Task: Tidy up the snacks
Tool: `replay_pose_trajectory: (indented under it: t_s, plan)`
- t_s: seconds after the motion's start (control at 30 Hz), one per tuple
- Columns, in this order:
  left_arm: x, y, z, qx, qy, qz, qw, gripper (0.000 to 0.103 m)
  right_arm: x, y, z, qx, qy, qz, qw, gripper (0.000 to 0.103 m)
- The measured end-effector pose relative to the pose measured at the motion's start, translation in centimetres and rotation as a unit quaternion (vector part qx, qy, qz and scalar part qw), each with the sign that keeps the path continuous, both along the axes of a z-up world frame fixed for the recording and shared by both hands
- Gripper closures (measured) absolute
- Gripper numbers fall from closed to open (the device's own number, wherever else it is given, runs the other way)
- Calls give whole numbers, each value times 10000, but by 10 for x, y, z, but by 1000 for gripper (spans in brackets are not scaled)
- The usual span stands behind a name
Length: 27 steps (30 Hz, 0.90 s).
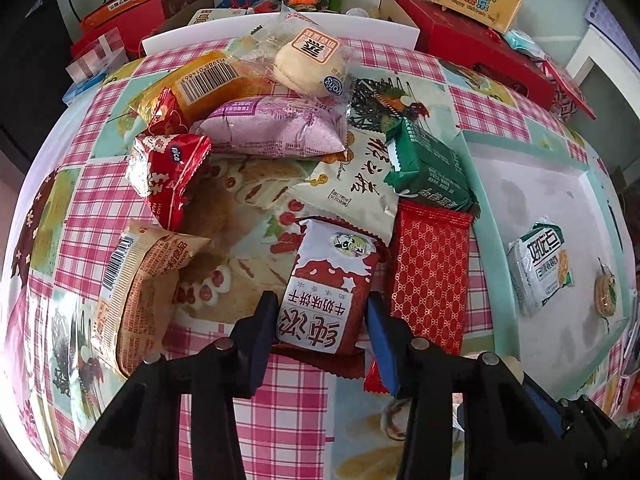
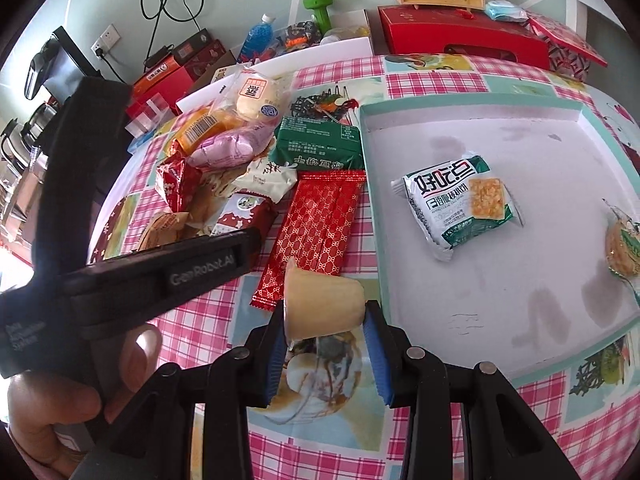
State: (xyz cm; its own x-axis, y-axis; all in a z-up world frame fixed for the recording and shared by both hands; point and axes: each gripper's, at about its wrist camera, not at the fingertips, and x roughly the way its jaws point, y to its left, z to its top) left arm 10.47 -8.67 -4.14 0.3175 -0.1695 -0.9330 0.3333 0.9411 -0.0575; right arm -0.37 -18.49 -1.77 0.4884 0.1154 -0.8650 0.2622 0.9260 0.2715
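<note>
Now my left gripper (image 1: 322,316) pinches the maroon-and-white biscuit packet (image 1: 326,288), my right gripper (image 2: 324,320) the pale-yellow jelly cup (image 2: 322,306); next, I judge, both go into the mint-rimmed white tray (image 2: 370,200).

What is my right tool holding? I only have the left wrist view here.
Observer: The right tool is shut on a pale yellow jelly cup, lying sideways between its pads.
Operator: Where is it relative to the tray?
Observer: Just outside the near left corner of the tray, above the checked tablecloth.
Operator: Anything in the tray besides the green and white packet?
Observer: Yes. Beyond that green and white packet, a clear-wrapped golden snack sits at the tray's right edge.
</note>
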Motion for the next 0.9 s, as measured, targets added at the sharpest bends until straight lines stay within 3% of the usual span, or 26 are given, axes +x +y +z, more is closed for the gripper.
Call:
replay_pose_trajectory:
  t_s: [0.33,0.43,0.77,0.9]
  plan:
    - [7,-10,-11,216,-215,25,9995,62,1,1,-2,-23,42,-25,10000,64]
    - [10,-8,-8,95,-94,131,9998,62,1,0,-1,18,6,-55,10000,64]
    - [-2,12,48,-516,-607,259,9965,62,-6,-17,18,77,-349,-270,9990,64]
    - [-8,-2,61,-576,-909,39,9942,62,-5,-48,23,-105,-426,-766,9961,64]
